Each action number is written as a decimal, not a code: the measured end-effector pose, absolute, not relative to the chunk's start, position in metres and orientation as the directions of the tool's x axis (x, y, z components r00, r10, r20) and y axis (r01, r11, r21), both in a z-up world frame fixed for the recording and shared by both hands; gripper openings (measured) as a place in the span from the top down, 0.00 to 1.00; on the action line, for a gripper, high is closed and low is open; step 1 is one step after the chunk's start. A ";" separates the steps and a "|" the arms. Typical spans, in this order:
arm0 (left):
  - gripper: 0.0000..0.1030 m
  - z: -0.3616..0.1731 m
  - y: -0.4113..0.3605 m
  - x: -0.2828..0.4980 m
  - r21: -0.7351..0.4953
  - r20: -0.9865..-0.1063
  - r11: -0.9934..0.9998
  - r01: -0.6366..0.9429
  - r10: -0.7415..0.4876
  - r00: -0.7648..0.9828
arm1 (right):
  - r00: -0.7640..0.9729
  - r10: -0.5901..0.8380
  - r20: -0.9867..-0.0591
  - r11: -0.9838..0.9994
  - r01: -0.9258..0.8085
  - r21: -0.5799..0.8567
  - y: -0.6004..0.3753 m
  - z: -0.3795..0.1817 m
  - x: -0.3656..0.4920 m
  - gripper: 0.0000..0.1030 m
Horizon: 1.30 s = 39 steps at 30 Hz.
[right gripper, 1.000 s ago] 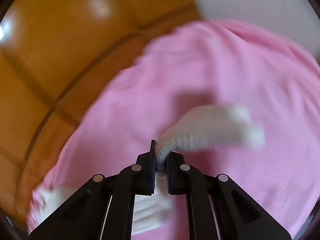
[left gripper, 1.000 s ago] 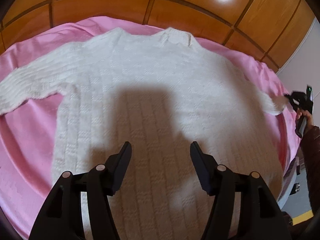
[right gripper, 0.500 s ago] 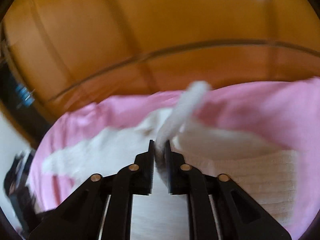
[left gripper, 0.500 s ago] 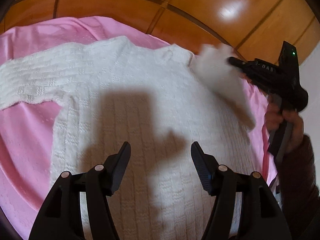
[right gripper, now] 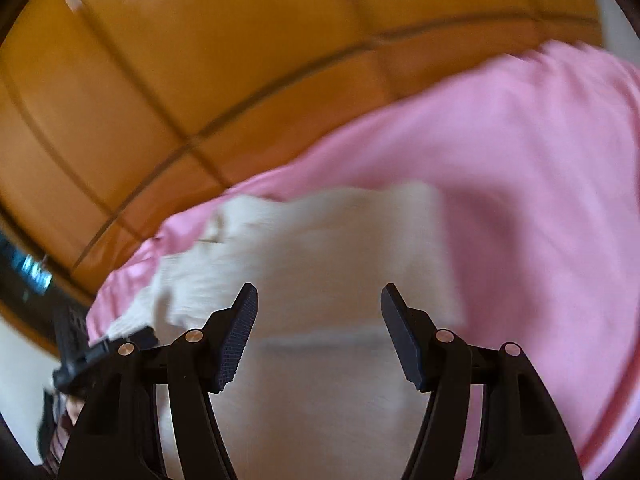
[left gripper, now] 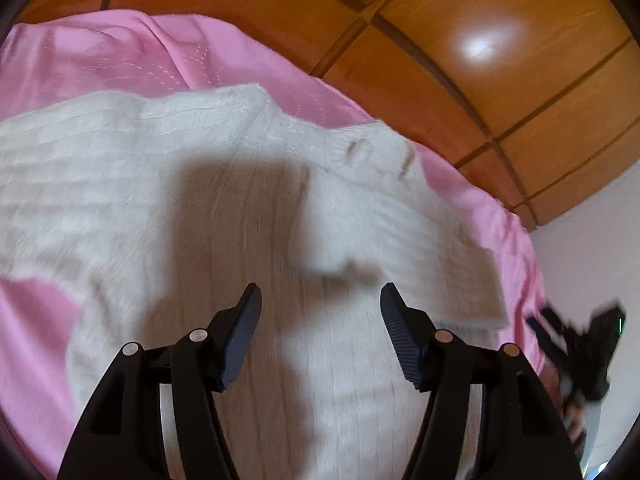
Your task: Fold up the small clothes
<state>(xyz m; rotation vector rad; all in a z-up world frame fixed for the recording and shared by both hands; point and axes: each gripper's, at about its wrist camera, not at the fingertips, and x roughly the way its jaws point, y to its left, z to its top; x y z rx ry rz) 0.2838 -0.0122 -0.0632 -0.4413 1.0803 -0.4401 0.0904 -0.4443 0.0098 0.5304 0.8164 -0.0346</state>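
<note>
Both views blurred; the white cable-knit sweater (left gripper: 224,208) lies flat on a pink cloth-covered surface (left gripper: 120,60), its lower hem cut off by the frame and its left sleeve running out at the left edge. Left tongs (left gripper: 320,320) hang released above the sweater's body, nothing between them; only this view shows the right sleeve (left gripper: 372,200) folded across the chest and the collar. Right tongs (right gripper: 319,320) are spreading apart with nothing pinched, sweater (right gripper: 320,264) below them; only this view shows the left tongs' side, smeared, at lower left.
</note>
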 end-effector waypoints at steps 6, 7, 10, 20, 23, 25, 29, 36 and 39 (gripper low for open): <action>0.94 -0.066 -0.046 0.317 -0.517 -0.759 0.842 0.153 -0.533 0.374 | 0.675 0.137 -0.725 0.826 0.326 0.459 -0.472 -0.014 0.069 0.39; 0.94 -0.060 -0.048 0.319 -0.496 -0.762 0.853 0.165 -0.518 0.389 | 0.682 0.139 -0.718 0.824 0.322 0.466 -0.472 -0.013 0.071 0.39; 0.94 -0.038 -0.033 0.317 -0.530 -0.710 0.833 0.160 -0.539 0.453 | 0.714 0.155 -0.682 0.823 0.288 0.489 -0.462 -0.006 0.085 0.39; 0.92 -0.066 -0.014 0.314 -0.299 -0.827 0.949 0.100 -0.310 0.470 | 0.551 0.082 -0.831 0.928 0.261 0.265 -0.405 -0.075 0.175 0.39; 0.83 -0.075 -0.020 0.308 -0.240 -0.824 0.964 0.118 -0.267 0.500 | 0.585 -0.039 -0.810 0.961 0.243 0.130 -0.383 -0.078 0.174 0.36; 0.65 -0.070 -0.016 0.303 -0.253 -0.817 0.961 0.115 -0.276 0.507 | 0.578 -0.063 -0.814 0.963 0.249 0.102 -0.379 -0.075 0.176 0.35; 0.46 -0.053 0.018 0.284 -0.323 -0.777 0.944 0.064 -0.304 0.552 | 0.612 -0.099 -0.784 0.958 0.272 0.091 -0.369 -0.052 0.165 0.29; 0.50 -0.063 0.129 0.239 -0.531 -0.733 0.830 -0.169 -0.350 0.583 | 0.643 -0.025 -0.765 0.991 0.117 0.065 -0.305 -0.049 0.138 0.20; 0.52 -0.067 0.193 0.203 -0.588 -0.703 0.763 -0.270 -0.316 0.638 | 0.607 -0.035 -0.794 0.999 0.049 -0.006 -0.270 -0.072 0.136 0.16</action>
